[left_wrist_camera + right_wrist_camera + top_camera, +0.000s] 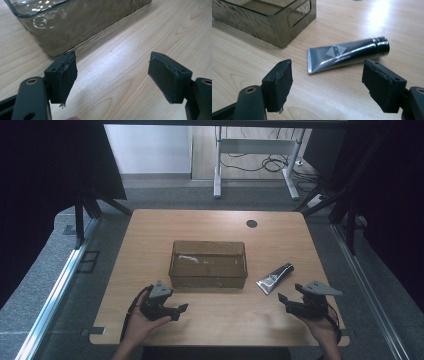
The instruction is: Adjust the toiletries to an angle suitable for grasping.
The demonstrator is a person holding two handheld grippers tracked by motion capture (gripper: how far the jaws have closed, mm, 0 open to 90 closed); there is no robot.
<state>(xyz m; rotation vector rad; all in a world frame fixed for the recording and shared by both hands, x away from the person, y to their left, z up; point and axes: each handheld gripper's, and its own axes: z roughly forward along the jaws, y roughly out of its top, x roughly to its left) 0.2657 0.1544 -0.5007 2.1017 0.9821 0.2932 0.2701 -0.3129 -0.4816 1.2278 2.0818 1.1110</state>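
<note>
Tube pos: silver tube [274,278] flat on table [150,235], just right of tinted bin [208,264], near its front right corner, not touching.
Tube vs R claw: we have right claw [283,301] near front right table edge; tube sits ahead of it and slightly to the left, close. In right gripper view tube [347,54] lies just beyond the jaw tips, roughly centred between them.
Tube axis: diagonal on table. Black cap end [288,267] points away and to the right, flat crimped end [309,61] toward us and the bin. Seen from right claw, axis runs almost across the jaw gap, i.e. lengthwise between pads, not across them.
Nearer hand: right, clearly. Left claw [181,309] is by bin's front left corner, well apart from tube, bin wall [75,30] in front of it.
R claw state: jaws wide apart, nothing between.
L claw state: jaws apart too, empty, bare table between them.
Next move (our guess): R claw fwd + down, prob needs wrist roll so pads close across tube's width, mid body.
Risk: grabbing along the axis, pads would land on cap and crimp; tube may slip or skid.
Bin: looks empty, open top.
</note>
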